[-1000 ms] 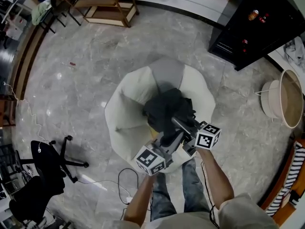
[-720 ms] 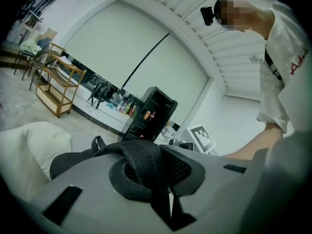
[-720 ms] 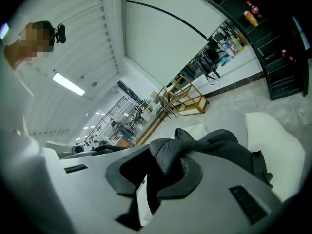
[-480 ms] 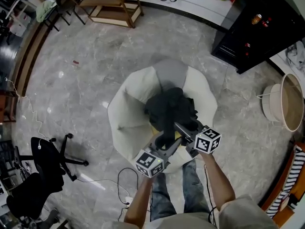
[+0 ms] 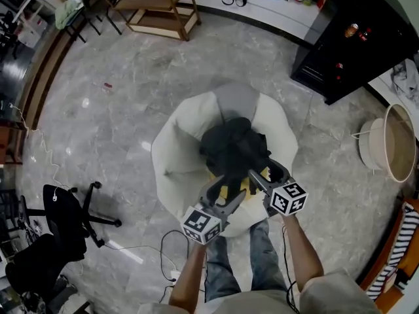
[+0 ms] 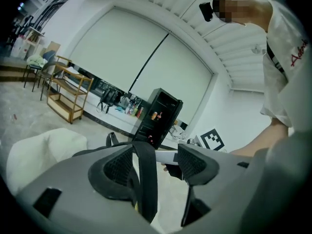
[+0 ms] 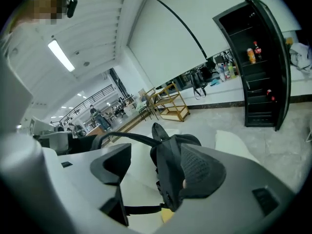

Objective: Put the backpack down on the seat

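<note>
The black backpack lies on the white beanbag seat in the head view, with a yellow patch showing at its near edge. My left gripper and right gripper sit at the backpack's near side. Both sets of jaws have just been opening. In the left gripper view the left gripper stands open, and a black strap hangs loose against its left pad. In the right gripper view the right gripper is open too, with another strap leaning on its right pad, unpinched.
A black office chair stands at the lower left and a cable lies on the marble floor by my legs. A wooden shelf is at the back, a black cabinet at the upper right, a round white basket at the right.
Both grippers' jaws have spread wide and let go of the straps. Both hands have drawn back slightly toward me. The backpack stays on the seat.
</note>
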{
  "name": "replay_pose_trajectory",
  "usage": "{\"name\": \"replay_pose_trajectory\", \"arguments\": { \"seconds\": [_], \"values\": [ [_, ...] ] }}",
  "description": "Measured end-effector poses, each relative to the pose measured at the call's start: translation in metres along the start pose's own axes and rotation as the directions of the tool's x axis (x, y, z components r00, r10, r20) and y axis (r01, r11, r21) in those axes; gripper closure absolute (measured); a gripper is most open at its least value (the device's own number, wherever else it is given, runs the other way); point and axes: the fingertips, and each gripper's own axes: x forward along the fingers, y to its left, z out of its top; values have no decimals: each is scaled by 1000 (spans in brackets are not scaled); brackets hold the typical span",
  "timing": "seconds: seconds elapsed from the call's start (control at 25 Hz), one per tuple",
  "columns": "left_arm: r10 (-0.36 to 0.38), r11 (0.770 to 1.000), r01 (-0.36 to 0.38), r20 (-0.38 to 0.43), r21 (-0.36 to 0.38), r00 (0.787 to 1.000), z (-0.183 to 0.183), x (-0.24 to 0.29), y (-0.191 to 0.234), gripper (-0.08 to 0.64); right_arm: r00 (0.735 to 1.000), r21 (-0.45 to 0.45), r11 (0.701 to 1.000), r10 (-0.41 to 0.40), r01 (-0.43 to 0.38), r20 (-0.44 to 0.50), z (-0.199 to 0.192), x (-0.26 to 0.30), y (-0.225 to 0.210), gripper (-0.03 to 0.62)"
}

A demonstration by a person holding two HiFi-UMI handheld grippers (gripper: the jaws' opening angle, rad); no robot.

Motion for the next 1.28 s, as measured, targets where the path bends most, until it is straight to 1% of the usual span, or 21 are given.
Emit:
{"name": "replay_pose_trajectory", "arguments": {
  "seconds": [0.12,0.2,0.44,0.6,0.72,0.88,1.0,1.04,1.12,1.16,1.28],
  "values": [
    [34,999,-34,38,2,999,14,-13,1,278,1000,13,1000,12,-12,9,6,-10,7,285],
    [42,999,-43,50,14,998,23,-19,-5,279,1000,8,1000,20,-20,19,14,-17,14,285],
    [13,998,-17,68,60,998,49,-31,-35,279,997,-37,998,58,-56,50,41,-32,52,287],
    [-3,996,-4,81,87,997,61,-42,-57,281,994,-71,994,89,-85,59,50,-41,83,287],
    [-12,995,2,92,100,996,71,-57,-71,287,991,-95,991,107,-99,82,60,-50,107,292],
    [-14,992,-1,114,129,993,87,-82,-85,339,985,-118,986,127,-113,116,80,-61,140,360],
    [-28,986,4,142,167,989,107,-93,-92,401,980,-151,983,130,-107,149,101,-64,158,420],
    [-34,984,7,151,176,988,112,-97,-95,421,979,-159,982,128,-102,160,106,-66,165,451],
    [-42,982,12,162,187,986,117,-109,-104,457,977,-165,982,122,-93,176,109,-76,180,494],
    [-46,981,14,165,193,985,118,-114,-108,468,976,-168,982,118,-87,184,111,-81,187,531],
    [-66,974,26,170,227,983,126,-124,-117,497,971,-199,978,103,-59,217,122,-90,206,558]
  ]
}}
